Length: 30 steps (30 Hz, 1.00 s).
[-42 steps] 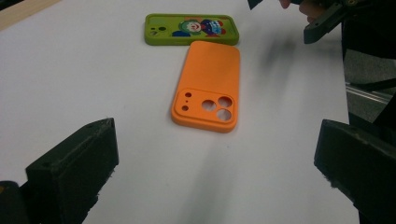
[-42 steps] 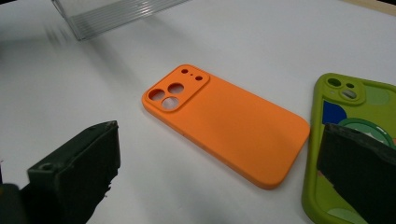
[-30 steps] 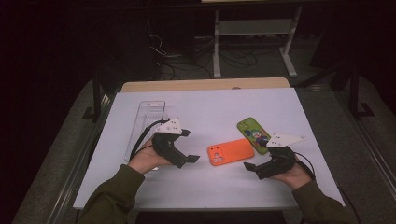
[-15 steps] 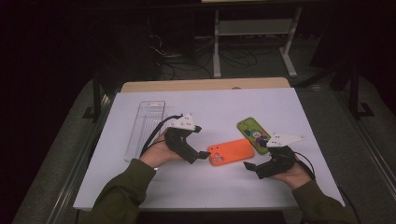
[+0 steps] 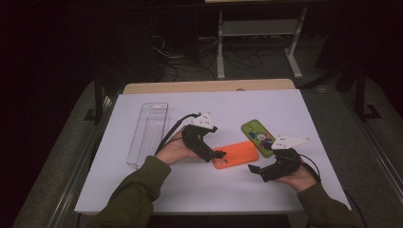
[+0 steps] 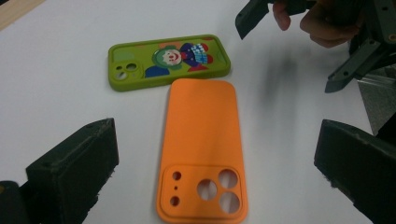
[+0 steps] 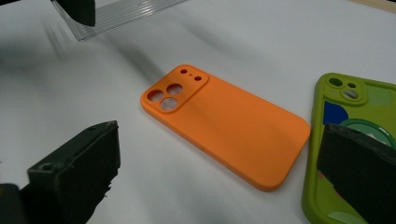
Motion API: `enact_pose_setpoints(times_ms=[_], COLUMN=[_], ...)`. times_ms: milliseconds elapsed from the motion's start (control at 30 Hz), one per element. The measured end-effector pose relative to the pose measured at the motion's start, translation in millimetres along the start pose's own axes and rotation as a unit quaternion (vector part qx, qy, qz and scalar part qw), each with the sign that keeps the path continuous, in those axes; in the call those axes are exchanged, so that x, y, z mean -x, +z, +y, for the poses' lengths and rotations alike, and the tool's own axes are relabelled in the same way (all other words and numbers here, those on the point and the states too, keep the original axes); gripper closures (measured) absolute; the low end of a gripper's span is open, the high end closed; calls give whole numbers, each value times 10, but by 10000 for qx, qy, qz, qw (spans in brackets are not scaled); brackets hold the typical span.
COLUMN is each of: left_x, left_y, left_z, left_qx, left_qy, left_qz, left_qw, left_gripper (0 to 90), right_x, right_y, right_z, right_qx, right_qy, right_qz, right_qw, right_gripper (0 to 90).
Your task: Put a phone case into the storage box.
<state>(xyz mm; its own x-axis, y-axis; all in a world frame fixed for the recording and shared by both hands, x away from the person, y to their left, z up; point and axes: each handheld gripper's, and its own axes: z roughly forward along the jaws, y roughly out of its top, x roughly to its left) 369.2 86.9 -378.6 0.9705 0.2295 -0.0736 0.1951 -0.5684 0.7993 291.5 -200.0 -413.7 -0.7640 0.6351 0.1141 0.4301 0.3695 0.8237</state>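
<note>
At the white table [image 5: 142, 190], the left tool [image 5: 219, 155] reaches the camera-hole end of an orange case [image 5: 237, 154], its jaws spread wide with nothing between them. In the left gripper view the orange case [image 6: 201, 154] lies flat, back up, between the open jaws. The right tool [image 5: 254, 170] waits just beside the case's near edge, also wide open and empty. The step looks like the approach to a grasp; next, the left tool would need to drop lower and close across the case's narrow width. The case's long axis runs roughly left to right across the table, tilted slightly, camera cutout toward the person's left. Its far end almost touches a green case [image 5: 257, 137]. A clear tray [image 5: 148, 134] sits well off to the left.
</note>
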Motion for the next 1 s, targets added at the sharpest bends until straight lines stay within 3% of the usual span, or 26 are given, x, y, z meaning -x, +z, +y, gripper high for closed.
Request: enact_pose_setpoints(times_ms=[300,467,733,1000], left_x=[-50,-96,-90,-64], left_y=[201,320,522,661], left_z=[70,56,-10,-69], left_qx=[-45,-155,-511,-898], left_qy=[22,132,162,273], left_qz=[-96,-113,-192,-206], left_qw=[9999,9997,9984,9954], left_gripper=[0,0,0,0], right_x=[9,7,-1,-3], right_y=[4,8,4,-3], right_z=[-1,0,-2,-3], right_qx=[-11,-16,-14,-5], right_qy=[-9,-3,-20,-9], right_qz=[16,24,28,25], right_qw=[10000,10000,10000,10000], right_gripper=[0,0,0,0])
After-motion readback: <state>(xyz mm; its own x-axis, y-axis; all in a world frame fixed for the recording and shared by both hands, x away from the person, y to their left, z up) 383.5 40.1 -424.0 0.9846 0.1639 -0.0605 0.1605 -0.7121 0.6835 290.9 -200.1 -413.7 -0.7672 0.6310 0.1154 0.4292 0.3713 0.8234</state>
